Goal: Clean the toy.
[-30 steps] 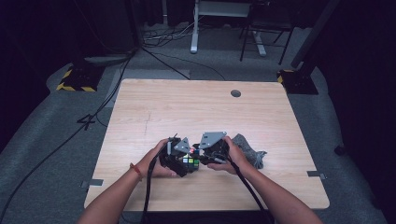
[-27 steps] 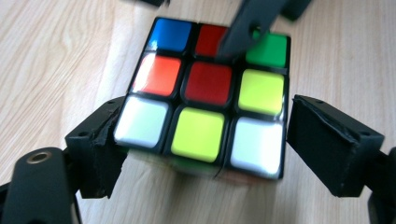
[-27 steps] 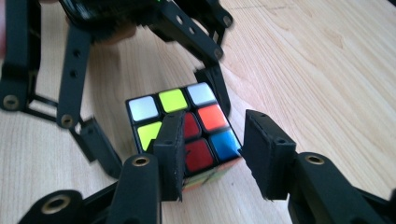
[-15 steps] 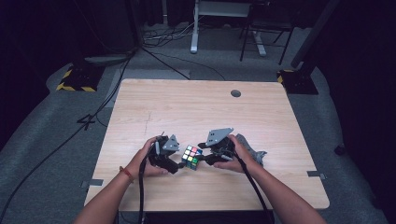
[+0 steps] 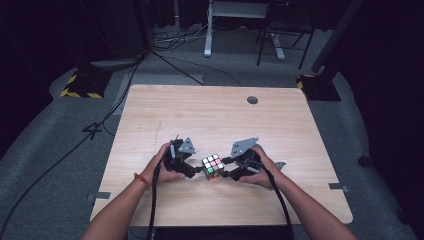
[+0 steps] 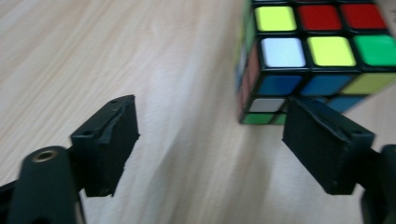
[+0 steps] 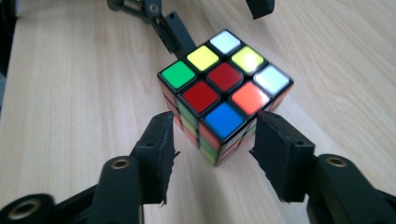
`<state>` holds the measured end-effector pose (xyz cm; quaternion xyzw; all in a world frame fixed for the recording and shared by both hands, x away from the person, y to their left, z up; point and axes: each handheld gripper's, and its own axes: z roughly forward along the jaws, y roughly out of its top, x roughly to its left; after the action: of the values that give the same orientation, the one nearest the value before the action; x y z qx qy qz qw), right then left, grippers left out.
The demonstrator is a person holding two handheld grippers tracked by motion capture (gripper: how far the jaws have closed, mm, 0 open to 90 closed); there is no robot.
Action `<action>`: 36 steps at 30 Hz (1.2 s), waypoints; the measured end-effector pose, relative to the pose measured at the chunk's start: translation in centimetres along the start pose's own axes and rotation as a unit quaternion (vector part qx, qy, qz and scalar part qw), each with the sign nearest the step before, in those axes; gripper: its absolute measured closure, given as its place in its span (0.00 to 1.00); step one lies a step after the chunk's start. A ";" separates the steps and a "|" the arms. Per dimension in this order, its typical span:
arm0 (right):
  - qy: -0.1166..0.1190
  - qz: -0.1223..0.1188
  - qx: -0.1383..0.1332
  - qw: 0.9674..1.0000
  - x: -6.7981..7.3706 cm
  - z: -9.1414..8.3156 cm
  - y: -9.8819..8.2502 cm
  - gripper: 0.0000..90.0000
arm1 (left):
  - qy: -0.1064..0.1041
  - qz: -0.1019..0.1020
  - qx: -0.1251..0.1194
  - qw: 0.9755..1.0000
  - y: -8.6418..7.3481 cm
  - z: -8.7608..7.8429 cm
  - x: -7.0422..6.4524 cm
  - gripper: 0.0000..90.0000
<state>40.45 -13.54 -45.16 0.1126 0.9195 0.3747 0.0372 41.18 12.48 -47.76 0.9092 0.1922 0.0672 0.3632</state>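
1. Work item: a scrambled puzzle cube (image 5: 212, 167) rests on the wooden worktop (image 5: 210, 115), near the front edge, between the two hand-held tools. It sits flat on one face.

2. Cube top face, as seen in the right gripper view (image 7: 226, 86): a mix of green, yellow, white, red, orange and blue tiles. One vertical edge of the cube points toward this camera.

3. Left tool (image 5: 196, 171): held in the person's left hand (image 5: 165, 167), it lies on the left side of the cube. In the left gripper view (image 6: 229, 149) its jaws stand wide apart, and they have just been closing slightly. The cube (image 6: 313, 60) lies ahead of the right-hand jaw, off to one side of the gap. Bare worktop shows between the pads. The left tool holds nothing.

4. Right tool (image 5: 223, 168): held in the person's right hand (image 5: 260, 167), it lies on the right side of the cube. In the right gripper view (image 7: 212, 156) its jaws have just been opening. The near corner of the cube sits between the two pads, with a visible gap on each side. The pads do not press on the cube.

5. Other item: a small grey object (image 5: 280, 165) lies on the worktop just behind the right hand; it is too small to identify.
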 end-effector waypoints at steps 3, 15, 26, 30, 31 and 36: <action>-0.016 0.001 -0.001 1.000 0.1 -1.2 -1.0 0.49 | -0.023 0.007 -0.007 1.000 0.3 0.1 -0.8 0.17; -0.128 0.035 -0.005 0.991 -1.5 -7.6 -5.5 0.46 | -0.025 -0.006 -0.010 1.000 1.7 3.0 -2.5 0.18; -0.124 0.100 0.001 0.987 -4.1 -7.0 -9.7 0.44 | -0.016 -0.003 -0.012 1.000 2.0 4.5 -2.7 0.34; -0.113 0.080 0.007 0.990 -3.4 -6.4 -9.6 0.47 | -0.023 0.003 -0.012 1.000 1.7 4.4 -2.5 0.36; -0.117 0.077 0.012 0.990 -3.3 -6.2 -9.5 0.48 | -0.026 0.003 -0.011 1.000 1.7 4.4 -2.5 0.36; -0.132 0.072 0.026 0.988 -3.3 -5.2 -9.8 0.66 | -0.032 0.019 -0.010 0.999 1.5 4.1 -2.5 0.37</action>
<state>41.14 -24.68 -48.31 0.2281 0.9054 0.3343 0.1288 40.41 7.90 -49.73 0.9106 0.1624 0.0468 0.3771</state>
